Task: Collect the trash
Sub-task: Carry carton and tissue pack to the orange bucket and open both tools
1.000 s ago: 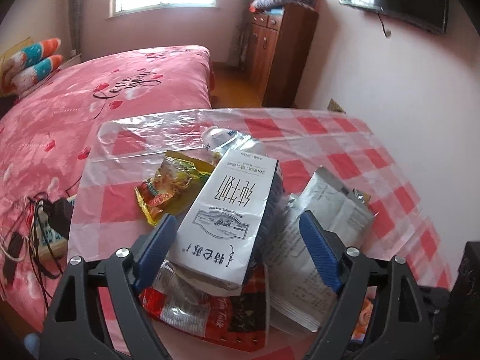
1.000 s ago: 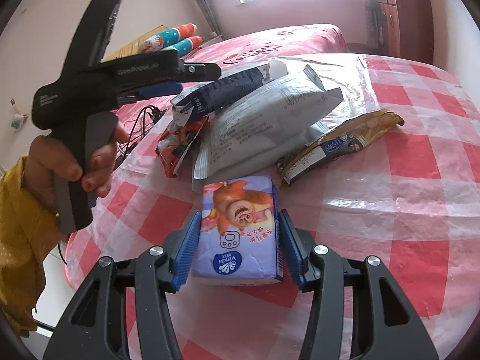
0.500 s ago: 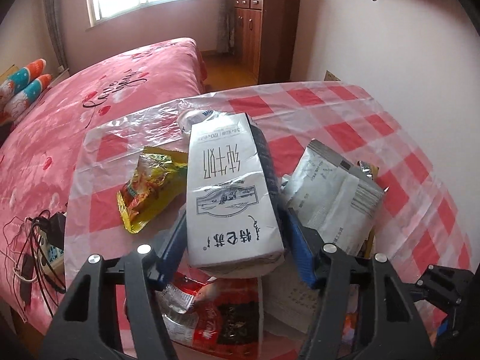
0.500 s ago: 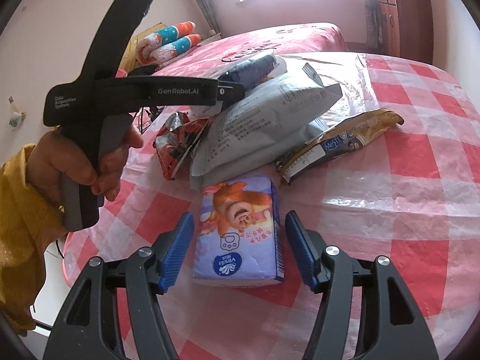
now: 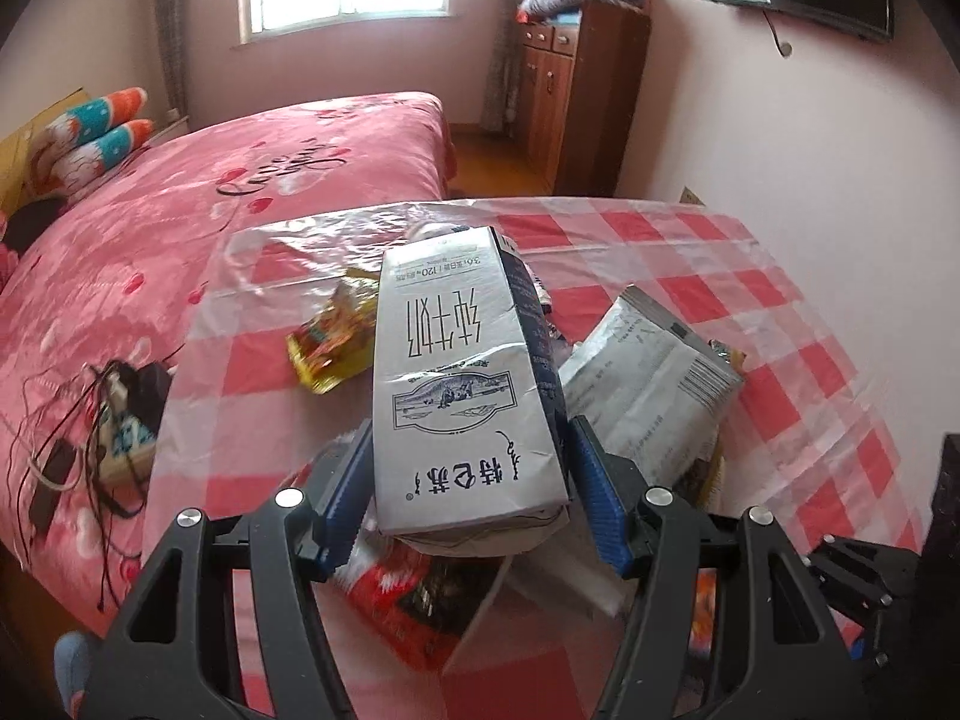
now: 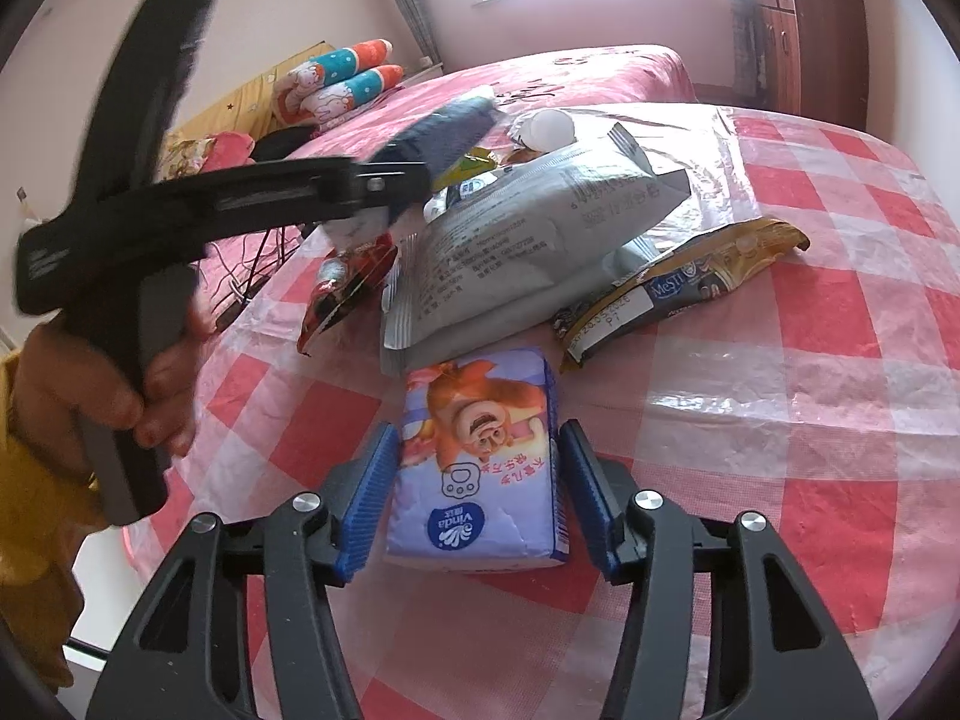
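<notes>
My left gripper (image 5: 471,438) is shut on a grey-white milk carton (image 5: 456,372) and holds it tilted above the trash pile. The right wrist view shows that carton (image 6: 444,126) raised at upper left, with a hand (image 6: 108,396) on the gripper's handle. My right gripper (image 6: 477,435) is low over the table, its jaws closing. A purple tissue pack (image 6: 480,480) lies between its blue pads, which touch both of its sides. On the table lie a grey pouch (image 6: 528,240), a gold-brown packet (image 6: 684,288), a red wrapper (image 6: 342,294) and a yellow wrapper (image 5: 330,348).
The round table (image 6: 780,420) has a red-and-white checked cloth under clear plastic. A pink bed (image 5: 210,192) lies behind it, with a power strip and tangled cables (image 5: 114,420) near the table's left edge. A wooden cabinet (image 5: 576,108) stands by the far wall.
My left gripper closed on the milk carton and lifted it off the pile. The right gripper's jaws widened a little around the tissue pack, then came back onto it.
</notes>
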A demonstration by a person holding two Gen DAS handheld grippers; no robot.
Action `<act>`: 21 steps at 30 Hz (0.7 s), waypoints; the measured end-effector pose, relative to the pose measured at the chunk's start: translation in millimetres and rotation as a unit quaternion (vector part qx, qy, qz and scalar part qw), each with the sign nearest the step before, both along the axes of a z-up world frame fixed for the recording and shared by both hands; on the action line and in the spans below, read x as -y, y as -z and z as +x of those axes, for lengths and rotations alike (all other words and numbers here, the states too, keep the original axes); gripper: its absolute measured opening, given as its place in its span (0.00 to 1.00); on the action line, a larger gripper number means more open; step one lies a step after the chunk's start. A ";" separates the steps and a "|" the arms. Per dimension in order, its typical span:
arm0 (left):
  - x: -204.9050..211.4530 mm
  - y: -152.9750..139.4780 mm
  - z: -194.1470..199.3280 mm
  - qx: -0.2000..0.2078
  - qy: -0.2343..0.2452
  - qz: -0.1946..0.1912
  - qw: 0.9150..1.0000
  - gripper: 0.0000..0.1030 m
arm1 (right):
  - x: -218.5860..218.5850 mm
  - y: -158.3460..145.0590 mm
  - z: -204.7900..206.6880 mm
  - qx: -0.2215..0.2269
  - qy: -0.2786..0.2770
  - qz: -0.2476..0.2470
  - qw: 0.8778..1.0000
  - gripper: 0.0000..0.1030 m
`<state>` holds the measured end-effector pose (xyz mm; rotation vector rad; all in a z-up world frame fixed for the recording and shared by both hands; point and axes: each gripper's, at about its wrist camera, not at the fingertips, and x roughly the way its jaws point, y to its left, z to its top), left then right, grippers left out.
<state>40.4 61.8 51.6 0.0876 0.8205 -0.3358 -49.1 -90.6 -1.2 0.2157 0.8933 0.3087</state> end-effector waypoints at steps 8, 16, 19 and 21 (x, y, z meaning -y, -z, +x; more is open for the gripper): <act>-30.2 -9.8 -44.8 0.009 -0.030 -0.021 0.999 0.62 | -0.2 -1.8 -2.4 0.008 -0.006 0.007 1.000 0.52; -69.0 -11.1 -99.1 0.015 -0.064 -0.049 0.997 0.62 | -4.6 -5.7 -9.8 0.022 -0.029 0.015 0.999 0.51; -83.2 -10.1 -116.2 0.014 -0.078 -0.063 0.995 0.62 | -5.7 -5.2 -12.3 0.020 -0.029 0.023 0.999 0.51; -94.4 -8.1 -131.2 0.018 -0.089 -0.063 0.994 0.62 | -6.0 -5.7 -14.2 0.018 -0.031 0.040 0.999 0.51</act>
